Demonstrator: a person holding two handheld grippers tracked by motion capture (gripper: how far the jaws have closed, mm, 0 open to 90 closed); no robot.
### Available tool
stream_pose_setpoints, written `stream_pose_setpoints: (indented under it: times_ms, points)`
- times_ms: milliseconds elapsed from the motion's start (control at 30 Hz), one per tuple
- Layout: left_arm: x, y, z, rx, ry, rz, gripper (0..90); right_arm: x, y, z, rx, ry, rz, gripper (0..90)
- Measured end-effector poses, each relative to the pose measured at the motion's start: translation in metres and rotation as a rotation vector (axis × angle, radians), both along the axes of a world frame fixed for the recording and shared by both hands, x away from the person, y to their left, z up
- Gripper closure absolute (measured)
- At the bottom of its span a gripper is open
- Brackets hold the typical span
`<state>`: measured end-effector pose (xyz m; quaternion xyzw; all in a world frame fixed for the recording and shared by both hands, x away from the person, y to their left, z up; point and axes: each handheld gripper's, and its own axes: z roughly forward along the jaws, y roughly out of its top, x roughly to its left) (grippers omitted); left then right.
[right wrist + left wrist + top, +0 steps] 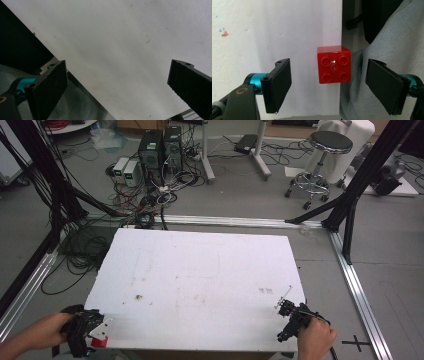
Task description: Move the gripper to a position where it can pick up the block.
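Observation:
A red four-stud brick (333,64) lies at the near edge of the white table (274,30), studs facing the camera. My left gripper (331,86) is open, its two black jaws standing apart on either side of the brick without touching it. From above, the brick (99,341) is a red spot at the table's front left corner, right by the left gripper (92,329), which a hand holds. My right gripper (289,316) is at the front right corner. Its jaws stand wide apart over bare white table (120,37), so the right gripper (117,87) is open and holds nothing.
Grey cloth (387,45) of the person's clothing hangs just past the table's near edge. Beyond the table lie cable tangles (145,200), computer towers (160,150) and a wheeled stool (322,160). Aluminium rails (360,290) and black struts (350,195) frame the table.

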<state>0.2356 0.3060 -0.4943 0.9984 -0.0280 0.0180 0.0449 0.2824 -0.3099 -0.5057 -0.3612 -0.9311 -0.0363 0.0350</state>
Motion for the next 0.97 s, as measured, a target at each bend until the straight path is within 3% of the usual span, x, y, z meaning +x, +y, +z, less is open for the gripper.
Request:
stream_pose_setpoints:
  times_ms: [600, 967]
  points:
    - [-0.002, -0.001, -0.023, 0.024, 0.024, -0.02, 22.2, 0.0, 0.0, -0.002, 0.002, 0.007, 0.0, 2.2]
    - [-0.003, 0.0, -0.024, 0.013, 0.02, -0.017, 22.3, 0.0, 0.0, -0.002, 0.001, 0.008, 0.001, 2.2]
